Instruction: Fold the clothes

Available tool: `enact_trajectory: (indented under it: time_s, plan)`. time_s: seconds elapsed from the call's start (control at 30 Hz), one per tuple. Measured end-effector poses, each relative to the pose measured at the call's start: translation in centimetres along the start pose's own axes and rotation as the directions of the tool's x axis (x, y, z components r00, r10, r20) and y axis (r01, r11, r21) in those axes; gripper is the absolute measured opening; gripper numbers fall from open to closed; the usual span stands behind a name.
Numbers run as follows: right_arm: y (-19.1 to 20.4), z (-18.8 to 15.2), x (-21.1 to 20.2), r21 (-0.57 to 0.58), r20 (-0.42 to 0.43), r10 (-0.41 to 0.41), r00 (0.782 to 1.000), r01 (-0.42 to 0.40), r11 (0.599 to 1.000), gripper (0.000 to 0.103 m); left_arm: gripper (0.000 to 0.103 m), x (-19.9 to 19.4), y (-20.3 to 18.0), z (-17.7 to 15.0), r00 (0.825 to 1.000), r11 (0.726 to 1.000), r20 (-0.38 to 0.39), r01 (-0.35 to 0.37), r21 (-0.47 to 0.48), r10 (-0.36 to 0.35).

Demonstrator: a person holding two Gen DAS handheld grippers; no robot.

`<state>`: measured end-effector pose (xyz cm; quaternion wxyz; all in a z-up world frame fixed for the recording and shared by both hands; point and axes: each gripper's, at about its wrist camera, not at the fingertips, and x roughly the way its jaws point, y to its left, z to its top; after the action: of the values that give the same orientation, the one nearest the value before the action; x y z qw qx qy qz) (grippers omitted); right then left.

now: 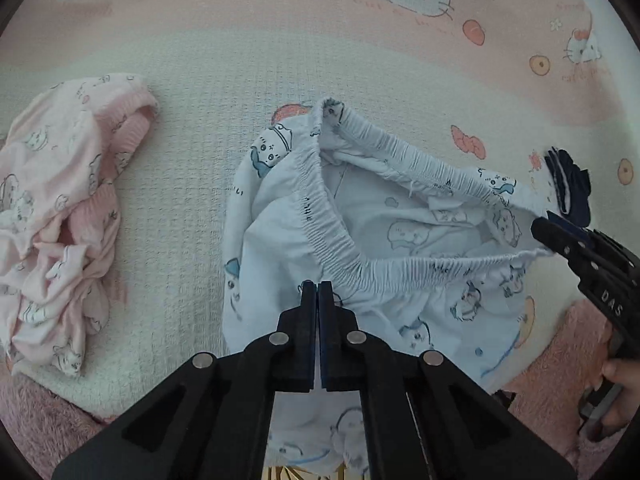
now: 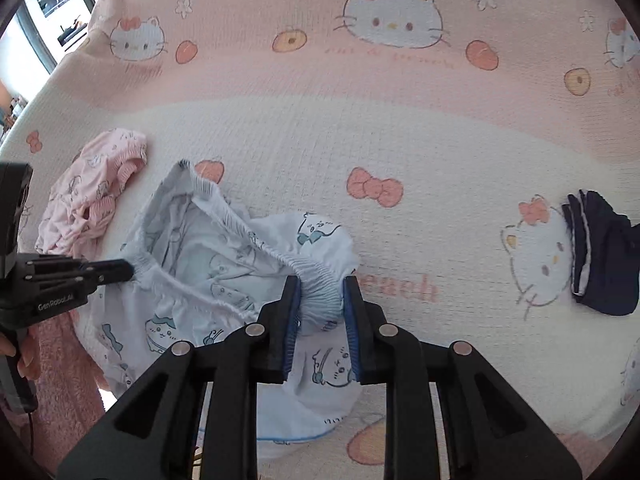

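Left gripper (image 1: 317, 285), nearest the lens: jaws clenched at the waistband (image 1: 340, 256) of the shorts (image 1: 420, 240); whether cloth was truly nipped between the pads, not plain from its own view, though the right view placed the tip against the band's edge. Right gripper (image 2: 320, 292): jaws part closed on a bunched length of the same waistband, gathered elastic filling the gap between the blue pads (image 2: 294, 308).

Shorts: lay crumpled on the bedspread (image 1: 200, 140), between a pink garment (image 1: 60, 208) on the left and a folded navy item (image 2: 600, 256) on the right, apart from both. Waist opening held agape between the two grippers, inside of the cloth exposed.

Handling, as judged: light, limp, thin cotton; no stiffness to hold a shape, so apt to sag and wrinkle once lifted. Not fragile, not slippery. Best taken at the elastic band, thicker and ribbed, at two opposite points, as here.

Appearance: pale blue-white, printed with small cartoon animals in blue outline; ruched waistband; hem trimmed with a thin blue line.
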<state>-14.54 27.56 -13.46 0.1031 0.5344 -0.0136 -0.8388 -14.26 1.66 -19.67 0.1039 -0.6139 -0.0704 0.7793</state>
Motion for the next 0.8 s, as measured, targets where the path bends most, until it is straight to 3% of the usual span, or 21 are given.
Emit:
enact_trajectory:
  time_s: [0.07, 0.17, 0.23, 0.3, 0.33, 0.4, 0.47, 0.57, 0.67, 0.8]
  plan:
    - [0.1, 0.0, -0.8, 0.006, 0.000, 0.035, 0.999, -0.035, 0.999, 0.021, 0.001, -0.8, 0.0, -0.4, 0.999, 0.999, 0.025, 0.033, -0.001, -0.033]
    - [1.9, 0.3, -0.8, -0.035, 0.006, 0.020, 1.000, -0.020, 0.999, 0.021, 0.002, -1.3, 0.2, 0.4, 0.996, 0.997, 0.057, 0.072, -0.014, -0.071]
    - [2.8, 0.1, -0.9, -0.041, 0.015, 0.025, 1.000, -0.024, 0.999, 0.021, 0.011, -1.4, -0.4, 1.4, 0.991, 0.993, 0.089, 0.105, -0.050, -0.101]
    - [3.2, -0.1, -0.9, -0.040, 0.018, 0.038, 0.999, -0.037, 0.999, 0.021, 0.050, -0.8, -0.4, 2.2, 0.991, 0.991, 0.097, 0.104, -0.081, -0.096]
    - [3.4, -0.2, -0.9, -0.043, 0.019, 0.039, 0.999, -0.039, 0.998, 0.021, 0.051, -0.1, -0.7, 2.6, 0.993, 0.992, 0.093, 0.085, -0.091, -0.077]
    - [3.4, -0.4, -1.3, -0.027, 0.045, 0.065, 0.997, -0.064, 0.998, 0.021, 0.051, 1.3, -1.3, 3.4, 0.996, 0.993, 0.084, 0.048, -0.112, -0.039]
    - [3.1, -0.5, -2.2, -0.001, 0.080, 0.104, 0.991, -0.105, 0.995, 0.021, 0.051, 3.7, -2.1, 3.9, 0.997, 0.993, 0.054, -0.045, -0.108, 0.051]
    - [2.7, -0.7, -3.6, 0.018, 0.120, 0.130, 0.984, -0.133, 0.991, 0.021, 0.051, 6.4, -2.7, 3.8, 0.997, 0.991, -0.011, -0.077, -0.113, 0.076]
    - [2.4, -1.3, -2.8, -0.009, 0.089, 0.063, 0.994, -0.062, 0.998, 0.021, 0.019, 6.2, -3.1, 2.8, 0.984, 0.983, -0.002, -0.179, -0.051, 0.179]
    - [0.5, -2.2, -0.8, -0.001, -0.005, -0.029, 1.000, 0.029, 1.000, 0.021, 0.016, 3.0, -1.2, 0.3, 0.990, 0.989, -0.006, -0.140, -0.042, 0.140]
